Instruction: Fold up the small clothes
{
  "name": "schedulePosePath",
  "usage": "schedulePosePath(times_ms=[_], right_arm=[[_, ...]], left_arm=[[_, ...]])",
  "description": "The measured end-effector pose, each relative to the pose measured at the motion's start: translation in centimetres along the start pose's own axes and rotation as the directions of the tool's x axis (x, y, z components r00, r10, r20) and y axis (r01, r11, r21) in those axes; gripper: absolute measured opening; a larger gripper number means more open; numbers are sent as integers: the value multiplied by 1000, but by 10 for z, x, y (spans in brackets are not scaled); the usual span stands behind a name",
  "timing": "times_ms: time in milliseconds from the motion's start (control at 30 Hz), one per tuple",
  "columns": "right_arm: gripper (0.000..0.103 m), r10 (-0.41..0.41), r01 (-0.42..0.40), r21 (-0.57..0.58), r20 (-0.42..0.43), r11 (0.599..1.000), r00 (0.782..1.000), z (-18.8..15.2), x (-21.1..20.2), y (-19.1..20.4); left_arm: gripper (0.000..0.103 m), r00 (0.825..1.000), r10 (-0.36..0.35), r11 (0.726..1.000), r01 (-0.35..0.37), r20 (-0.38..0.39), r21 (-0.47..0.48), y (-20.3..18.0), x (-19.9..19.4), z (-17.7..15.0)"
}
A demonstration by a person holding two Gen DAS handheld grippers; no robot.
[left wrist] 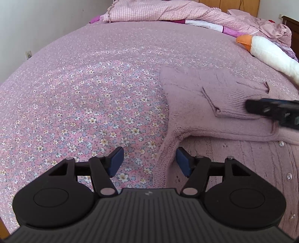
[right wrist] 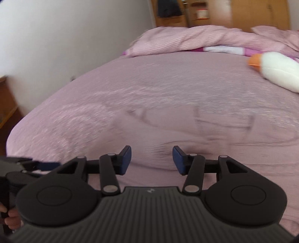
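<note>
Left gripper (left wrist: 149, 160): jaws spread, nothing between them; it hangs over the left edge of the cardigan (left wrist: 214, 119), one blue pad above the bedspread (left wrist: 84, 104), the other above the knit.

Right gripper (right wrist: 151, 159): jaws spread, empty, low over the cardigan's body.

Cardigan: mauve knit, lying on the right part of the bed, one sleeve (left wrist: 233, 101) already laid across the chest, small buttons down the front.

Risk: knit and bedspread are close in colour and both soft. A pinch at the hem could catch the bedspread along with it, or take only one layer, so the fold drags crooked. The folded sleeve is loose and may slide off if the body is lifted quickly.

Toy goose (left wrist: 269, 54): white, orange beak, well beyond the cardigan. Rumpled quilt (left wrist: 168, 11) at the far end.

Views: the left wrist view is sharp, showing hem, sleeve cuff and buttons; the right wrist view is motion-blurred, the knit barely legible, but it alone shows the person's fingers (right wrist: 11, 218) on the left gripper's handle.
</note>
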State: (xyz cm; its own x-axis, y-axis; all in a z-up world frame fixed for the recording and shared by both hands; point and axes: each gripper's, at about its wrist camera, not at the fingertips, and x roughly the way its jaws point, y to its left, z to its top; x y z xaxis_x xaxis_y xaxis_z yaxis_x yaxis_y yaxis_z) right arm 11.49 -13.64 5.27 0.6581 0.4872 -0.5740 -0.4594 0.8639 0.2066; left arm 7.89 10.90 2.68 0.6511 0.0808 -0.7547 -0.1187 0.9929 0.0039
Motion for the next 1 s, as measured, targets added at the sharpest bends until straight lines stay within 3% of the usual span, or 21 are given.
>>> schedulePosePath(times_ms=[167, 333, 467, 600, 733, 1000], right_arm=[[52, 20, -22, -37, -59, 999, 998, -4, 28, 23], [48, -29, 27, -44, -51, 999, 998, -7, 43, 27], [22, -58, 56, -30, -42, 998, 997, -6, 42, 23], [14, -75, 75, -14, 16, 997, 997, 2, 25, 17], [14, -99, 97, 25, 98, 995, 990, 14, -6, 2], [14, -200, 169, 153, 220, 974, 955, 24, -73, -51]], left_arm=[[69, 1000, -4, 1000, 4, 4, -5, 3, -1, -1], [69, 1000, -12, 1000, 12, 6, -19, 6, -1, -1], [69, 1000, -13, 1000, 14, 10, -25, 7, -2, -1], [69, 999, -11, 1000, 11, 30, -15, 5, -9, 1], [69, 998, -18, 1000, 18, 59, -7, 1, -18, 8], [69, 991, -39, 998, 33, 126, 45, -17, -23, 26]])
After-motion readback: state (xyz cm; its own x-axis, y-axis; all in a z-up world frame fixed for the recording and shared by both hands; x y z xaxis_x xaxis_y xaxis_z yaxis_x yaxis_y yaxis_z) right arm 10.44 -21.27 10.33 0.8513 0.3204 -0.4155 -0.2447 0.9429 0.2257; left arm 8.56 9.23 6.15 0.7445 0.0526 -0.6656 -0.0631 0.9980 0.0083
